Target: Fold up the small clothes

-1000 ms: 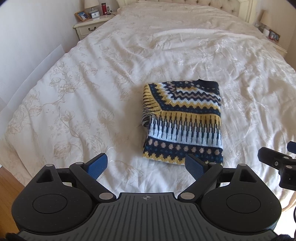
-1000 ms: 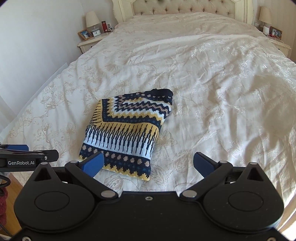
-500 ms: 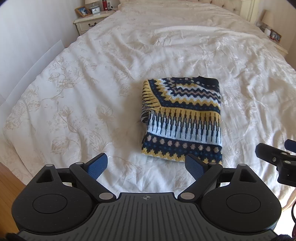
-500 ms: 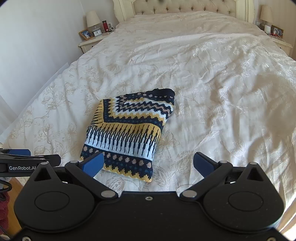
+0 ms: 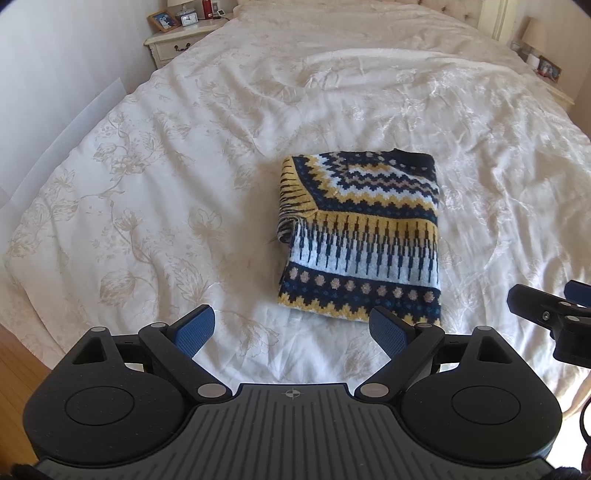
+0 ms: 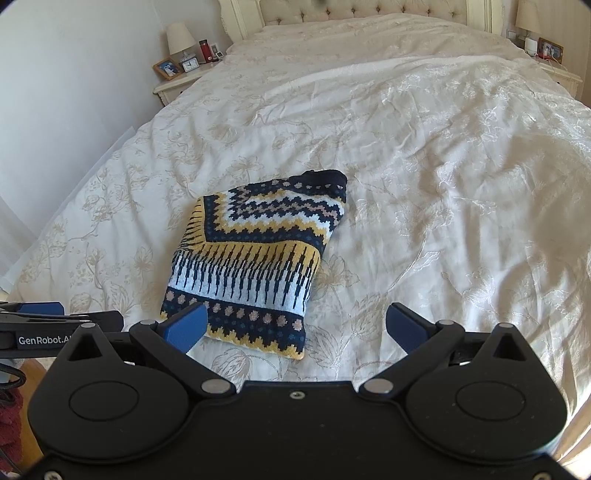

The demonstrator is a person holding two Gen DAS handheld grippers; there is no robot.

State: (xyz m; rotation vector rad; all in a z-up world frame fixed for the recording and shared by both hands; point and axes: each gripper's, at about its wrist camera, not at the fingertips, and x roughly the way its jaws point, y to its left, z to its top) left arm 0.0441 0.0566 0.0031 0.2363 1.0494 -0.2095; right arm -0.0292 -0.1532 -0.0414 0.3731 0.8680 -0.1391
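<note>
On the near half of a wide bed lies a folded sweater, knitted in navy, yellow and pale blue bands, resting flat on a cream bedspread with a faint floral print (creased all over, brighter where daylight falls on the right). A padded headboard closes off the far end. Beside the bed on the left stands a pale nightstand with a lamp, a framed photo, a small clock and a red bottle; a second nightstand on the far right carries another framed photo. A plain white wall runs along the left, and wooden floor shows at the bed's near corner.

Both tools hover above the near edge of the bed, touching nothing. The left gripper has its blue-padded fingers spread wide and empty, the sweater just beyond its right finger. The right gripper is likewise spread wide and empty, with the sweater's near hem behind its left finger.
</note>
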